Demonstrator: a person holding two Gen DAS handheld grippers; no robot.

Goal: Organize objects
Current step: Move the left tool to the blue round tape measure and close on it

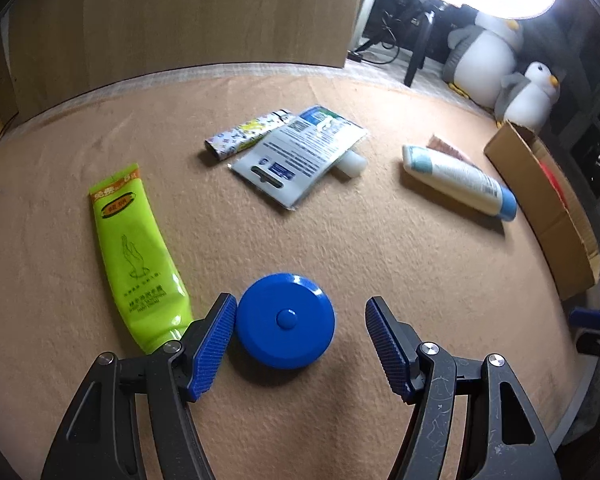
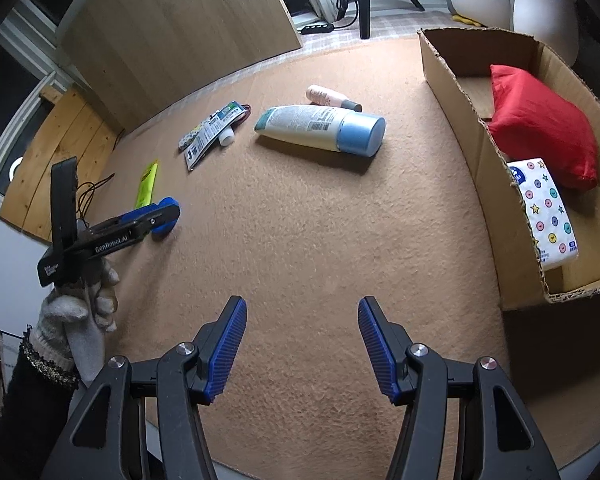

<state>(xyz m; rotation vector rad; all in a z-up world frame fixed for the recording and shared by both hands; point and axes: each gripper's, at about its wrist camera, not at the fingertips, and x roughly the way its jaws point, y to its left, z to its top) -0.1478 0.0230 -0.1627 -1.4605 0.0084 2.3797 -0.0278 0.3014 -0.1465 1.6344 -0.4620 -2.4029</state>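
The left gripper (image 1: pixel 300 340) gapes wide around the blue disc (image 1: pixel 285 321); only the right gripper (image 2: pixel 302 344), equally wide, sees the red pillow (image 2: pixel 540 128) boxed at two o'clock.

Two handheld grippers, same build. On left gripper (image 1: pixel 300 340): black arms with fine scratches, triangular cut-outs, round silver screws at the joints, blue ribbed pads (image 1: pixel 216 344) on the fingers. On right gripper (image 2: pixel 302 346): same black arms, silver screws, blue ribbed pads (image 2: pixel 226 346). From the right wrist view, white lettering "GenRoboLAI" on the black side of the left gripper, plus a small white label on the handle. Left hand (image 2: pixel 80 304) in a white knitted glove; black sleeve (image 2: pixel 28 408) with speckled cuff trim.
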